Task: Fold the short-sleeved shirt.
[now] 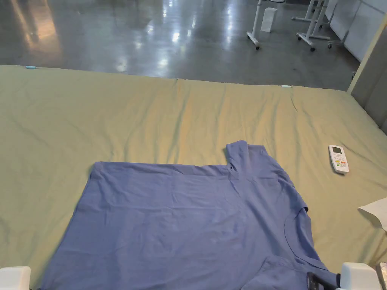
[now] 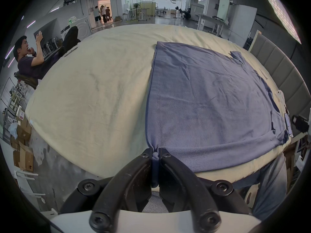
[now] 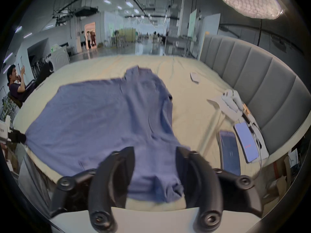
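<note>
A blue short-sleeved shirt lies spread flat on the yellow-green bed sheet, hem to the left and collar to the right. The far sleeve points away from me. My left gripper is shut on the near hem corner of the shirt, with the cloth bunched between its jaws at the bed's front edge. At the near sleeve of the shirt, my right gripper stands open, jaws wide apart with sleeve cloth lying between them.
A white remote control and a white paper lie on the sheet to the shirt's right. Two phones rest by the grey padded headboard. A person sits beyond the bed's left side. Wheeled stands stand on the floor behind.
</note>
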